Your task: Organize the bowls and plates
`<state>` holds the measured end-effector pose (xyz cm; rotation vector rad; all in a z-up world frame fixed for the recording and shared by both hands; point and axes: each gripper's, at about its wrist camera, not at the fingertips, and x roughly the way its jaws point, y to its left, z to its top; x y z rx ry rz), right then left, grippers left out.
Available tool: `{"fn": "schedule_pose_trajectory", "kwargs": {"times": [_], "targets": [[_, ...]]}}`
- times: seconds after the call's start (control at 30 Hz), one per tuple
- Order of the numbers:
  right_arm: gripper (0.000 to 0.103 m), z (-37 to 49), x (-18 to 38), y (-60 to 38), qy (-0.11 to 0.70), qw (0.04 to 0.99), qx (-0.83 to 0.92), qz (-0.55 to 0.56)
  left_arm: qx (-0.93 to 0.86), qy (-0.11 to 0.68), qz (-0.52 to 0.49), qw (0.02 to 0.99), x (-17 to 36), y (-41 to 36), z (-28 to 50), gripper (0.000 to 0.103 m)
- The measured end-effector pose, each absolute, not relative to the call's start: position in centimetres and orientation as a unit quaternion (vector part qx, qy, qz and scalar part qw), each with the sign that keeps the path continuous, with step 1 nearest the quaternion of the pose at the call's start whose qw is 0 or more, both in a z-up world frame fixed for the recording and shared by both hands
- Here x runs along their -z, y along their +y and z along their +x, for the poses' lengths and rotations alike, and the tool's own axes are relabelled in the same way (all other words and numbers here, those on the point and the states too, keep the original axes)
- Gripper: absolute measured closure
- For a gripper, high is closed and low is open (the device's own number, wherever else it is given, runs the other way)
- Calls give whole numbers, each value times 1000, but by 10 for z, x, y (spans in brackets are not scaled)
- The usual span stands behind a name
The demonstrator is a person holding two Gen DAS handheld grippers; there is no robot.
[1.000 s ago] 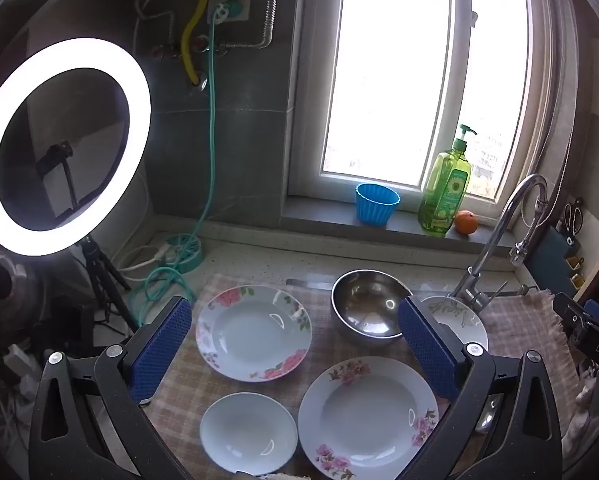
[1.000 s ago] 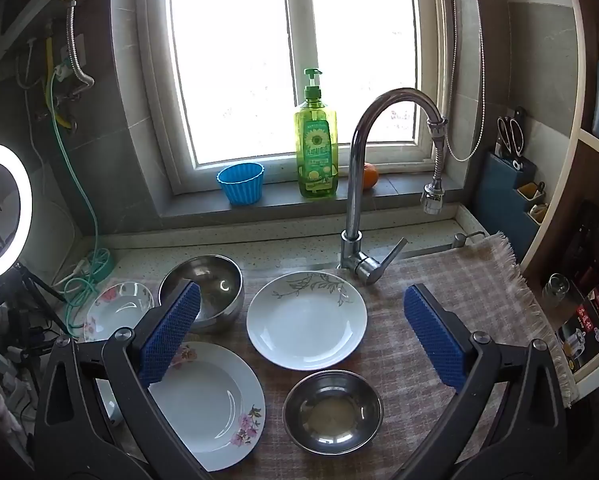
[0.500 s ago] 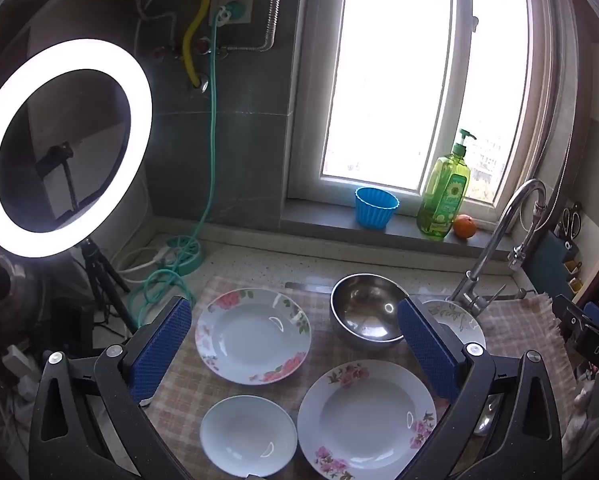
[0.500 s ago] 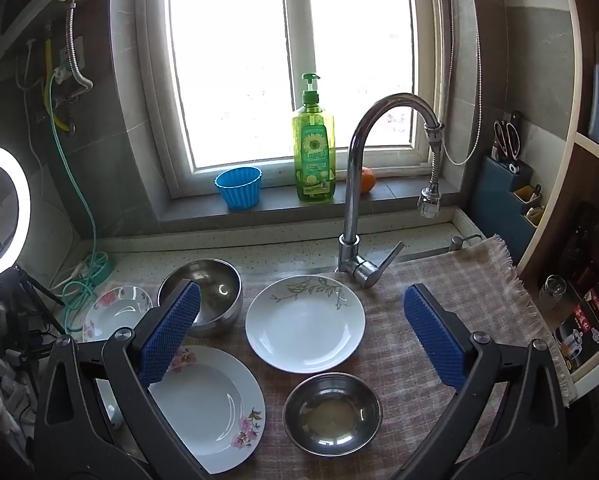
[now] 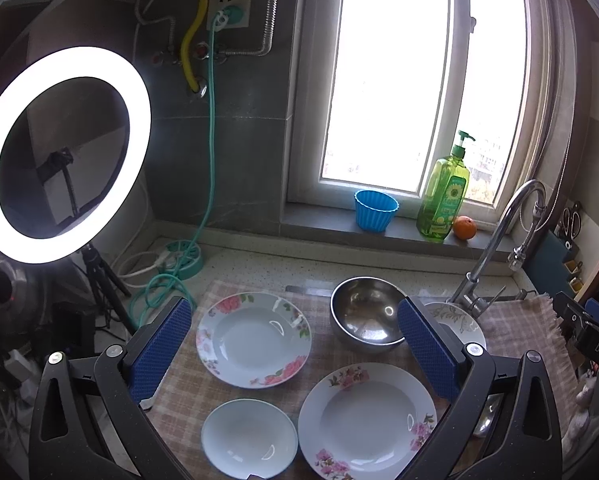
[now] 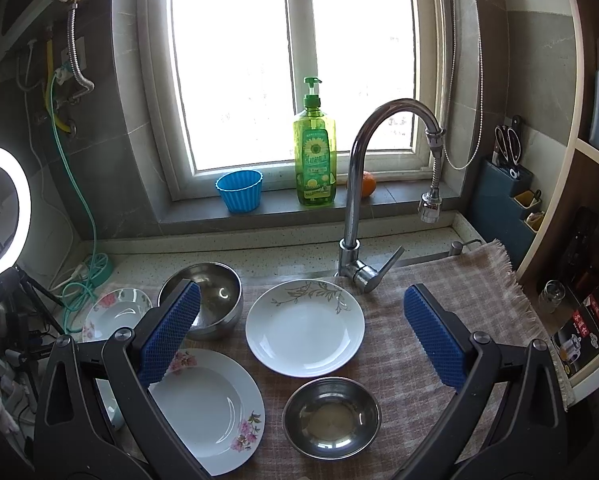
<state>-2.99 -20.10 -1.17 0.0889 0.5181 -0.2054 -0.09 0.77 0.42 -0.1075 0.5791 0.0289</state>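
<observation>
Daylight from the window (image 6: 295, 68) fills the top centre of both views, and a checked cloth (image 6: 439, 292) covers the counter across the lower half, carrying every dish.

In the left wrist view the largest piece, a big floral plate (image 5: 369, 420), lies at lower right, with a second floral plate (image 5: 255, 338) at centre and the deep steel bowl (image 5: 363, 322) just right of that. A plain white dish (image 5: 249, 440) sits at the bottom edge, nearly touching the big floral plate.

In the right wrist view a leaf-patterned plate (image 6: 305, 328) sits at centre, in front of the faucet (image 6: 355, 208), and a shallow steel bowl (image 6: 331, 418) lies just below it, near the frame's bottom.

Both tools are spread wide and empty, hovering above the cloth: the left gripper (image 5: 293, 348) frames the second floral plate and the deep bowl, and the right gripper (image 6: 301, 340) frames the leaf-patterned plate.

Nothing is stacked yet, so the sorting seems to be at its start. The relation that matters: the shallow steel bowl lies directly ahead of and below the right gripper, while its likely partner, the deep steel bowl, sits up and to the left, partly behind that gripper's left finger (image 6: 171, 332). The floral plates lie nearer the left gripper, so plates probably fall to the left and bowls to the right.
</observation>
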Motion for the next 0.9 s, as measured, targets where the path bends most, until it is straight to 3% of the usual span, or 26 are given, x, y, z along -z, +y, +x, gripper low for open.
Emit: {"fn": "schedule_pose_trajectory", "kwargs": {"times": [0.9], "targets": [[0, -31, 18, -201, 256, 960, 102, 43, -8, 290, -52, 956, -3, 1, 1, 1]]}}
